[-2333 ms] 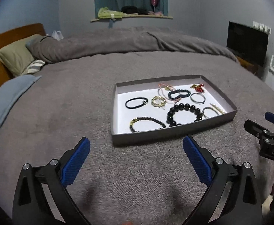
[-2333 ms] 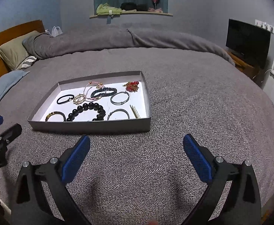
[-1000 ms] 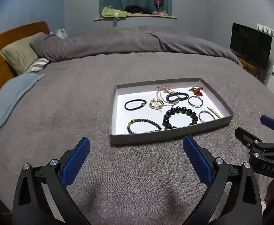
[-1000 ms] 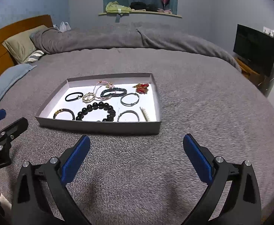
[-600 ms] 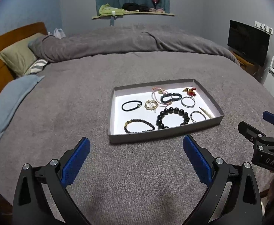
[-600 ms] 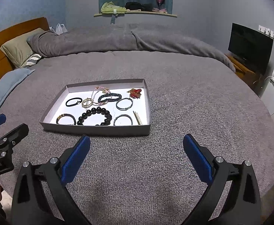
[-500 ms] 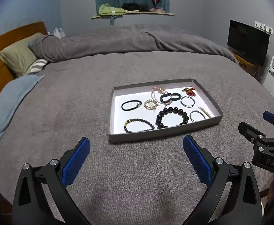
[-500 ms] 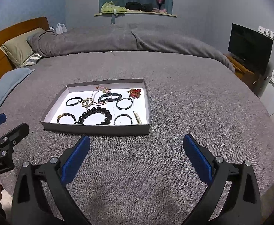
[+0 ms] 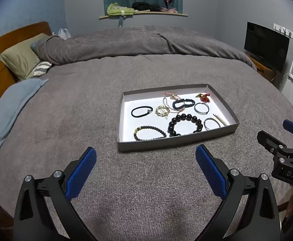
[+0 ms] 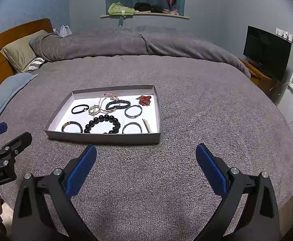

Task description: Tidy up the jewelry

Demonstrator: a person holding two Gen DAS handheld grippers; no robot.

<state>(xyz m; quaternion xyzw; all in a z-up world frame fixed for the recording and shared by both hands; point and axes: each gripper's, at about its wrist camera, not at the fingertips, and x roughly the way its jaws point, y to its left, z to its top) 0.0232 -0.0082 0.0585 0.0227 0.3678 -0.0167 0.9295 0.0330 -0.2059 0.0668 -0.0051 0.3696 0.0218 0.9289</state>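
Both the left gripper (image 9: pixel 145 166) and right gripper (image 10: pixel 146 166) hang empty with jaws wide, low in frame, short of the tray (image 9: pixel 124 112). All the jewelry lies spread inside it, at centre (beads (image 9: pixel 185 125) biggest). That fits sorting either pending or finished. The small pieces possibly overlap. The blanket (image 9: pixel 70 120) leaves free room all round; the tray's low walls demand reaching in from above.

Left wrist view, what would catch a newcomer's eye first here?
The tray, bright white inside, lies mid-bed on the grey blanket, full of bracelets. The big black bead bracelet near its front wall stands out most. Below, the left gripper gapes open, blue pads wide apart and empty.
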